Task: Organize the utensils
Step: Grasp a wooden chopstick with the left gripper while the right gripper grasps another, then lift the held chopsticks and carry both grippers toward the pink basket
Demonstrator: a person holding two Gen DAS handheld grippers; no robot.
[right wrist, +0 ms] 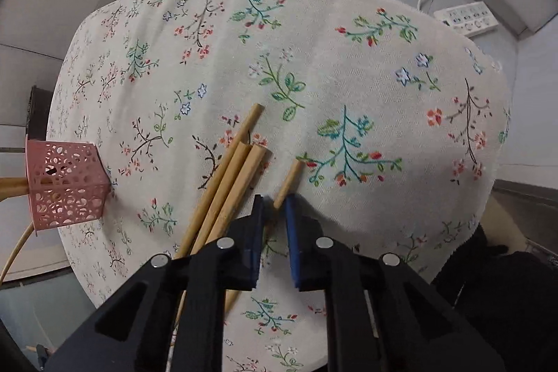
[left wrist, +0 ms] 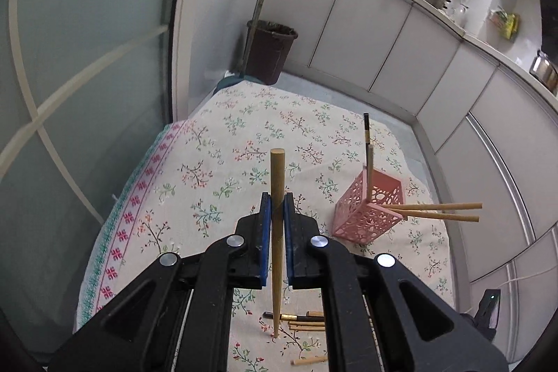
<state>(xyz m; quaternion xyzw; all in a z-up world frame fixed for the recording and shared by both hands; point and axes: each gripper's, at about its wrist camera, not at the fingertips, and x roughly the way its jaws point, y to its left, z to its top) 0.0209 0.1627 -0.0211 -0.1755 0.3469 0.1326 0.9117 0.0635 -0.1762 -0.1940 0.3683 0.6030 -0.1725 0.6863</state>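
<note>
Chopstick (left wrist: 277, 232) stands upright, clamped in left gripper (left wrist: 277, 208); right gripper (right wrist: 273, 203) spread apart.

The right gripper (right wrist: 273, 201) hung low over the desk (right wrist: 348, 65), which was draped in a floral cloth, its blue-padded fingers (right wrist: 291, 215) parted with nothing between them. Just beyond the fingertips lay a short bamboo chopstick (right wrist: 288, 178), and to its left a bundle of three longer chopsticks (right wrist: 230, 183) ran slantwise, their near ends passing under the left finger. At the left edge of the desk stood a pink perforated holder (right wrist: 64, 183), tipped sideways in this view, and far right on the floor beyond the desk lay a white power strip (right wrist: 465, 18).
</note>
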